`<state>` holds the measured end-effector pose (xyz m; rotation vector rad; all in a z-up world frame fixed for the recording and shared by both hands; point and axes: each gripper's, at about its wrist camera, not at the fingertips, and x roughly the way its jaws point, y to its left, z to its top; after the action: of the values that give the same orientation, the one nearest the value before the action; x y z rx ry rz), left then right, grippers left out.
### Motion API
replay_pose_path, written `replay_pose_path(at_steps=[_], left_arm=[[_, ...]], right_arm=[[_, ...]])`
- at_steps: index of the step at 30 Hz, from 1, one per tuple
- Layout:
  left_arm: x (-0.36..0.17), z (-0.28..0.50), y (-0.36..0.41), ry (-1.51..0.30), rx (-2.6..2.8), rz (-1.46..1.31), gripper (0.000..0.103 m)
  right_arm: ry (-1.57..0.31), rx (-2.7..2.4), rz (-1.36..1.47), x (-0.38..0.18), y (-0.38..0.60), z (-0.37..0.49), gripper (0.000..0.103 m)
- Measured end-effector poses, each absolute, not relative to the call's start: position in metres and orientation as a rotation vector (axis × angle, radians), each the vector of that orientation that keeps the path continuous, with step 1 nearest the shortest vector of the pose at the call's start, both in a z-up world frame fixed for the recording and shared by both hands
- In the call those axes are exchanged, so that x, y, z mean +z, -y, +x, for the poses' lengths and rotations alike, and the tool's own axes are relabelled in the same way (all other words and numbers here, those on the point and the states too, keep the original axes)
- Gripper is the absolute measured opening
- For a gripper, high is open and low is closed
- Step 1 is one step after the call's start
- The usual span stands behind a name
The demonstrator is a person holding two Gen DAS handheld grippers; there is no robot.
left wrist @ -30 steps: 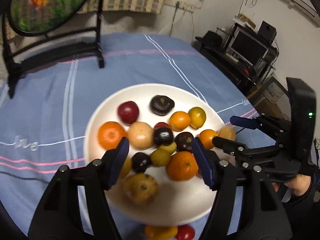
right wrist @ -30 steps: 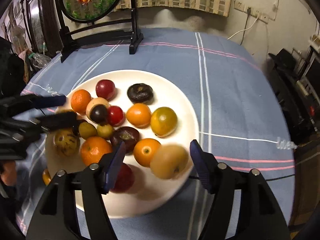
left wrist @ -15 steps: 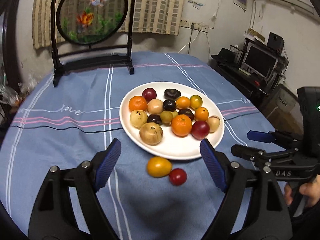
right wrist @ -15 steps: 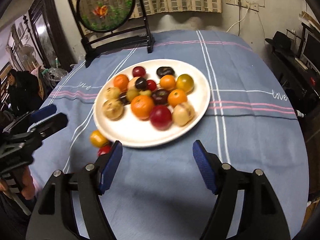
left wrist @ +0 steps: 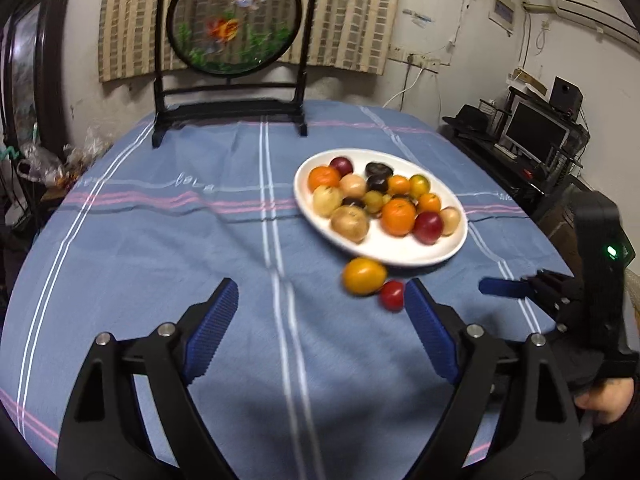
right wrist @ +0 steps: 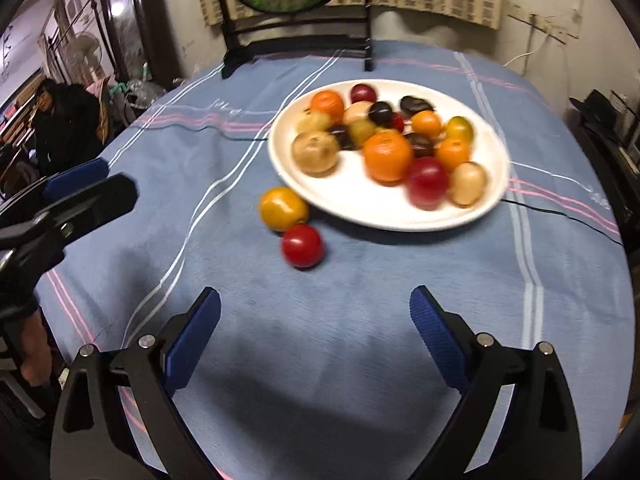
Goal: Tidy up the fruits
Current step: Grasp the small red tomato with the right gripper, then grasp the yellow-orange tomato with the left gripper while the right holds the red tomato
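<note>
A soft blue cloth [left wrist: 168, 240] with white and pink woven stripes covers the round table. Behind the white plate [right wrist: 360, 208] stands a dark, glossy-framed round screen [left wrist: 234, 20] embroidered with goldfish. The plate itself is a wide, smooth, shallow oval — piled with round fruits [right wrist: 388, 136]: matte orange ones, speckled tan ones, glossy red and near-black ones.

Off the plate, touching its near rim, lies a smooth yellow-orange fruit [right wrist: 283, 208], and just beside that, on the side away from the plate, a small shiny red tomato [right wrist: 302, 246]; both rest on the cloth.

The left gripper [left wrist: 320, 328] hangs over bare cloth on the near side of the plate, its ribbed blue pads [left wrist: 210, 330] set wide apart, having just been opening, with nothing between them. The right gripper [right wrist: 316, 336] is likewise nearer than the plate — its blue fingers [right wrist: 438, 340] spread wide, just opened further, and empty.
</note>
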<state>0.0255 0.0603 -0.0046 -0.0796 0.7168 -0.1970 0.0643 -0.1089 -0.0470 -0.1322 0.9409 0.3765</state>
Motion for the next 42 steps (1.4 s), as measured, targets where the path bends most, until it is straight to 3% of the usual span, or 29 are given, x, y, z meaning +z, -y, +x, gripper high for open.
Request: replay_pose_path(at_steps=[4, 9, 13, 36, 37, 38, 39, 42], left_arm=[[-0.014, 0.024, -0.072, -0.752, -0.195, -0.092, 0.087], [-0.019, 0.025, -0.078, -0.767, -0.206, -0.104, 0.087], [-0.019, 0.027, -0.077, -0.769, -0.211, -0.104, 0.087], [-0.080, 0.119, 0.021, -0.969, -0.295, 0.037, 0.085], [-0.082, 0.121, 0.021, -0.973, -0.291, 0.032, 0.077], [-0.084, 0.123, 0.020, -0.975, -0.295, 0.023, 0.051], [-0.087, 0.127, 0.019, -0.987, -0.287, 0.020, 0.043], [-0.085, 0.124, 0.017, -0.981, -0.314, 0.002, 0.044]], right_arm=[[-0.959, 0.374, -0.130, -0.061, 0.095, 0.081, 0.092], [-1.023, 0.361, -0.166, -0.083, 0.078, 0.106, 0.065], [-1.004, 0.345, -0.185, -0.083, 0.078, 0.115, 0.031], [-0.926, 0.400, 0.037, -0.066, 0.192, 0.056, 0.031], [-0.931, 0.405, 0.037, -0.068, 0.192, 0.057, 0.031], [-0.935, 0.410, 0.037, -0.070, 0.191, 0.058, 0.031], [-0.941, 0.417, 0.035, -0.072, 0.189, 0.059, 0.031], [-0.952, 0.427, 0.033, -0.075, 0.184, 0.060, 0.031]])
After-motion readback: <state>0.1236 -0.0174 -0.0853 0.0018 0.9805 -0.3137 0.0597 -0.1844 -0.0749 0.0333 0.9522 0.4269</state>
